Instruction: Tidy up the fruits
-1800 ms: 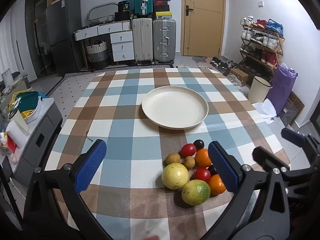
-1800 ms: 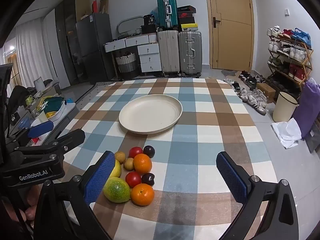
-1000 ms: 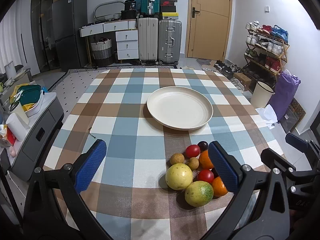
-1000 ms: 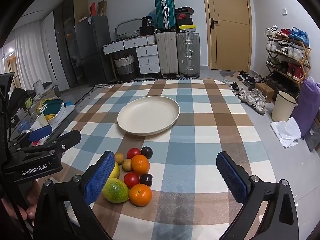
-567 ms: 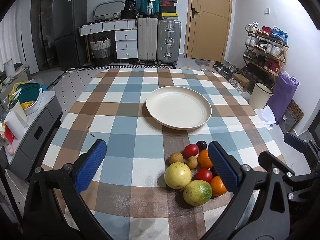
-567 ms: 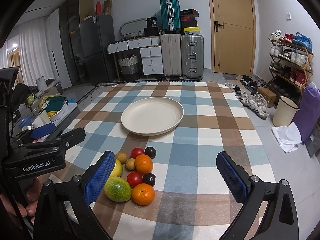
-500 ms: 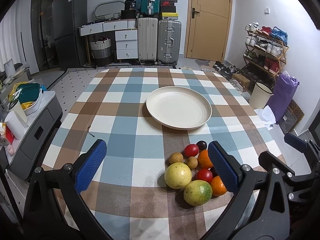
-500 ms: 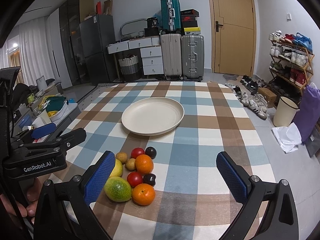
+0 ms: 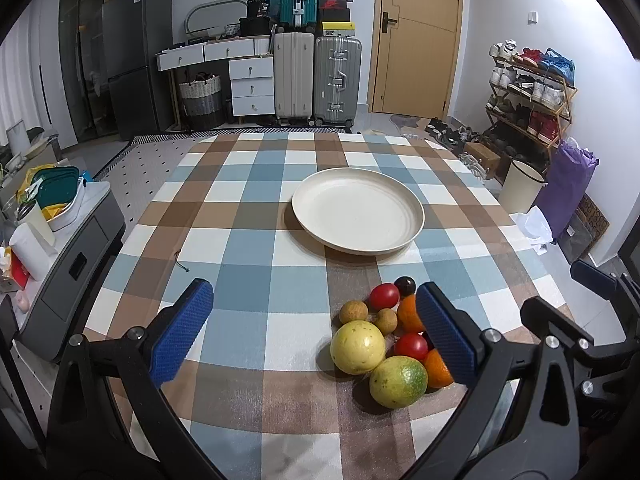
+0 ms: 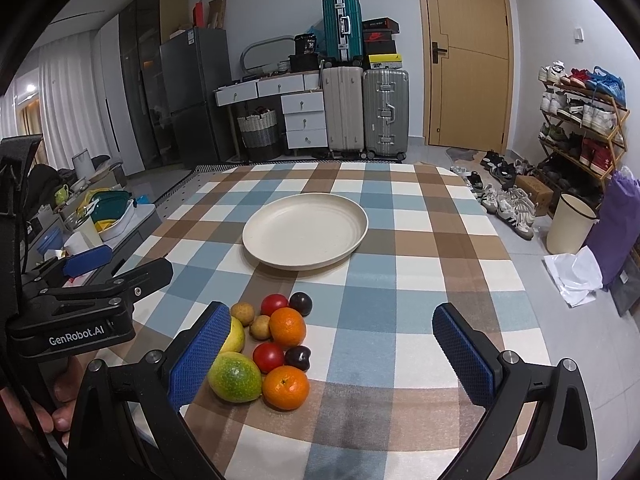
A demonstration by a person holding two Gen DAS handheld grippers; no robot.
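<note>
Though hidden leftward, second plum, right view.

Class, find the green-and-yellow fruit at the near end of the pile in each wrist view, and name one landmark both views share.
Left wrist view: the green-and-yellow fruit sits low, right of centre.
Right wrist view: the fruit sits low, left of centre, beside the left blue pad.
Shared landmark: the cream plate beyond the pile.
</note>
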